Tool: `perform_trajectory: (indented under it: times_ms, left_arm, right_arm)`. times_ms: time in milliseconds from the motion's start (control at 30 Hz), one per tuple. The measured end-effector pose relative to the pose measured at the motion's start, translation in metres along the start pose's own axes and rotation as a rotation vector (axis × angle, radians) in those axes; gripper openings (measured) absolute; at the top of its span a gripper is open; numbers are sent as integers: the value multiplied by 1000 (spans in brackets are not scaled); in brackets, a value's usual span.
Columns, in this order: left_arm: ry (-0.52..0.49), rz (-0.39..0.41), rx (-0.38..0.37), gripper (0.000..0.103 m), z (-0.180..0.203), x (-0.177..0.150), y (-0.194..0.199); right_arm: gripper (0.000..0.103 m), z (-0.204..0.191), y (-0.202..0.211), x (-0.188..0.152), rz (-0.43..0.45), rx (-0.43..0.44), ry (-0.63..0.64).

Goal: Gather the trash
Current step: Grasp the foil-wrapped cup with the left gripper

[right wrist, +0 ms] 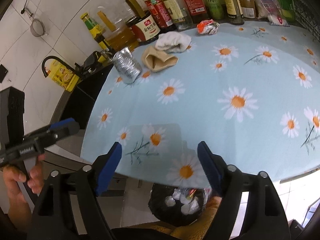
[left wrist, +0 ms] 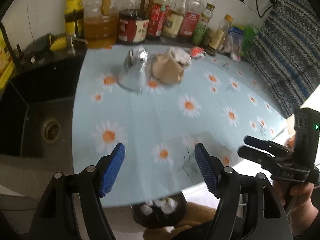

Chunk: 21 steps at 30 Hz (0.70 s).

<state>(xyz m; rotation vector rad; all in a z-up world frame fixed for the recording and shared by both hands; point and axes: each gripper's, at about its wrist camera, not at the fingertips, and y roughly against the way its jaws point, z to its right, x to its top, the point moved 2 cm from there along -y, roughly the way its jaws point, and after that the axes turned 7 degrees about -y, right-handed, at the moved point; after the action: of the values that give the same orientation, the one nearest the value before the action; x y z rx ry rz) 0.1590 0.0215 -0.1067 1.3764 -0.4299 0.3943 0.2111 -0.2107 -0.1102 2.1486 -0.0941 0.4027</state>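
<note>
On the daisy tablecloth (left wrist: 180, 120) (right wrist: 200, 80) lie a crumpled silver foil cup (left wrist: 137, 67) (right wrist: 127, 66), a beige sock (left wrist: 167, 70) (right wrist: 158, 60), a white cloth (left wrist: 182, 57) (right wrist: 173, 41) and a crumpled red-and-white wrapper (left wrist: 197, 52) (right wrist: 207, 26) near the bottles. A black trash bin (left wrist: 160, 210) (right wrist: 178, 206) with white crumpled paper inside stands below the table's near edge. My left gripper (left wrist: 160, 166) is open and empty over the near edge. My right gripper (right wrist: 160, 166) is open and empty over the near edge; it shows in the left wrist view (left wrist: 245, 145).
A row of sauce and oil bottles (left wrist: 152, 14) (right wrist: 170, 6) lines the back wall. A black sink (left wrist: 40, 110) with a drain is left of the table. A patterned blue cloth (left wrist: 284, 60) hangs at right. A yellow box (right wrist: 64, 77) stands by the faucet.
</note>
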Motion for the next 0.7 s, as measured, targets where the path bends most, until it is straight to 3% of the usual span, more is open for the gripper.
perform_trajectory:
  times_ms: [267,400,700]
  left_arm:
    - [9,7,50,79,-4,47,-25]
    - [17,-4,122,79,-13,68,-44]
    - [54,-57,141,79,-37,96,-90]
  right_arm:
    - [80,22,-4,32,-8,2,-7]
    - [84,27,-3,45,20,-20,34]
    - [84,44,-16,56,-17,11,26]
